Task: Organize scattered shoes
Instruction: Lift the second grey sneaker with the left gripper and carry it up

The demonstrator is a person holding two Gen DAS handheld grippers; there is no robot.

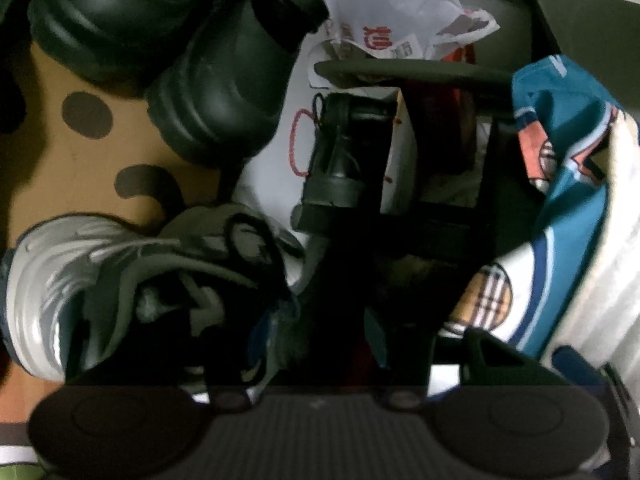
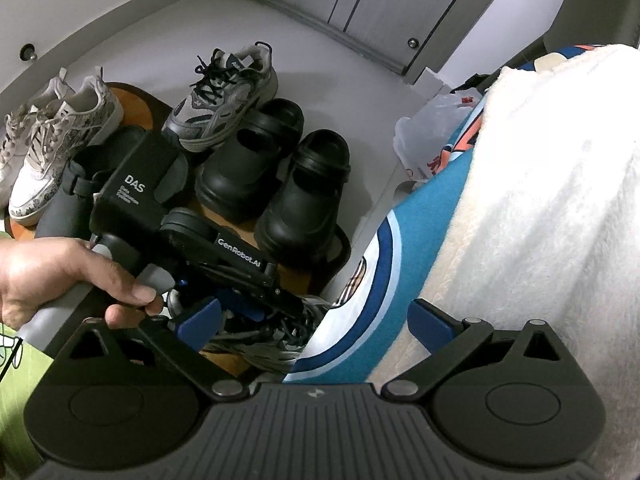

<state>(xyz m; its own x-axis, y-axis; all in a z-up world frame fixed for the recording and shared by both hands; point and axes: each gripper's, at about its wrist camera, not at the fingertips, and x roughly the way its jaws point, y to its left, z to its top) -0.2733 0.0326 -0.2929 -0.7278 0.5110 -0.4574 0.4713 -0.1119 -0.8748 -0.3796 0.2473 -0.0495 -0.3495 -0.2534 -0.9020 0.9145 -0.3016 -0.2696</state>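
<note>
A grey sneaker [image 1: 80, 280] lies low at the left in the left wrist view, close to the camera. My left gripper [image 1: 324, 332] is dark here, and its pads seem to clamp the shoe's upper. From the right wrist a hand [image 2: 52, 276] holds the left gripper [image 2: 280, 304], tips down in the laces of that grey sneaker [image 2: 276, 344]. Its match, a second grey sneaker [image 2: 224, 100], stands at the back of the mat. Two black clogs [image 2: 248, 160] stand side by side, and two white sneakers [image 2: 56, 136] at the left. My right gripper [image 2: 314, 320] hangs open and holds nothing.
A brown spotted mat [image 1: 72, 168] carries the shoes. A black boot [image 1: 340, 152] stands under a dark shelf [image 1: 400, 70]. A white plastic bag [image 2: 432, 136] lies by the wall. A blue and white blanket [image 2: 540, 200] fills the right side. Grey cabinet doors [image 2: 360, 8] stand behind.
</note>
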